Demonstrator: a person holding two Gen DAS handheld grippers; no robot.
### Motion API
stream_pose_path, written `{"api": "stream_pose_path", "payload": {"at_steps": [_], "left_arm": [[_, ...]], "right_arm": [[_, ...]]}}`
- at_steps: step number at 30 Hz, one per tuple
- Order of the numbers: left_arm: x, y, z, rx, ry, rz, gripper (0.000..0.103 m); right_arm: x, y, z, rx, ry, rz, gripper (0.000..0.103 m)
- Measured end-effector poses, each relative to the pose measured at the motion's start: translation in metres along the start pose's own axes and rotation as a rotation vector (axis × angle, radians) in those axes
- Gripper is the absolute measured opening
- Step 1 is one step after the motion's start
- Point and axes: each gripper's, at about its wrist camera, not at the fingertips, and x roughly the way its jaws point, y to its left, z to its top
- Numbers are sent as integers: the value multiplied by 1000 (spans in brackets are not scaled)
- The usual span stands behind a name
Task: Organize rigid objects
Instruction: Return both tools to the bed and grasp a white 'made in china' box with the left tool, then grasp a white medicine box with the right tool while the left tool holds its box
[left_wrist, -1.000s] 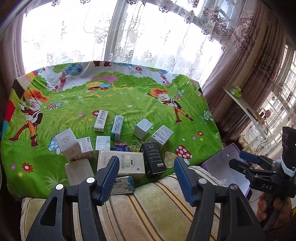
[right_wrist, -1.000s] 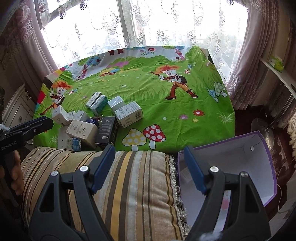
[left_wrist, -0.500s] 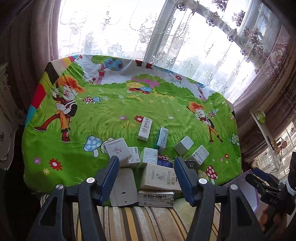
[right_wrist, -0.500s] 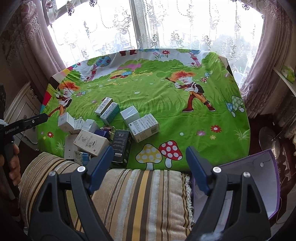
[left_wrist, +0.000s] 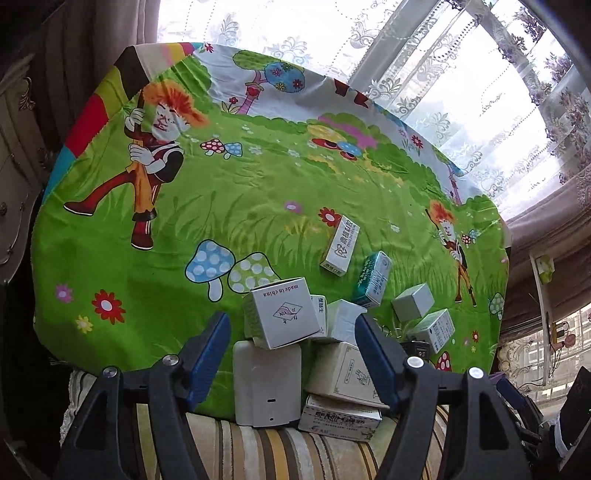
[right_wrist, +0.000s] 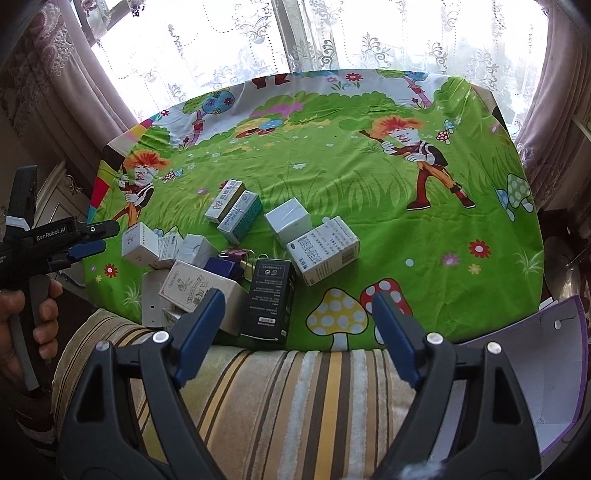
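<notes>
boxes (right_wrist: 236, 266), small cartons, heaped at the near edge of the cartoon-print cloth (right_wrist: 369, 177), some overhanging the striped cushion (right_wrist: 280, 398). left gripper (left_wrist: 291, 354): jaws opening, nothing pinched, aimed at the white "made in china" cube (left_wrist: 282, 314) perched on a flat white case (left_wrist: 267, 387). right gripper (right_wrist: 297, 332): spread, empty, near the black box (right_wrist: 269, 299). purple-edged bin (right_wrist: 546, 373) at right. risk: a nudge likely topples the perched cube or slides edge cartons off.

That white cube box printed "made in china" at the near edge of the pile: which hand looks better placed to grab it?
Probably the left. The left gripper, its jaws opening and holding nothing, frames the "made in china" box directly ahead. The right gripper, open and empty, faces the black box; the cube lies far off to its side.
</notes>
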Motion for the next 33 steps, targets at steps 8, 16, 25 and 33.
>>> {"api": "stream_pose_path", "payload": {"at_steps": [8, 16, 25, 33], "left_arm": [[29, 2, 5, -7, 43, 69, 71], [36, 3, 4, 17, 41, 81, 49], [21, 0, -4, 41, -36, 65, 46], [-5, -16, -26, 87, -124, -12, 46]], "right_arm": [[19, 33, -7, -65, 52, 64, 84], [32, 9, 5, 16, 48, -8, 84], [61, -36, 35, 212, 82, -88, 84], [105, -27, 49, 108, 151, -162, 84]]}}
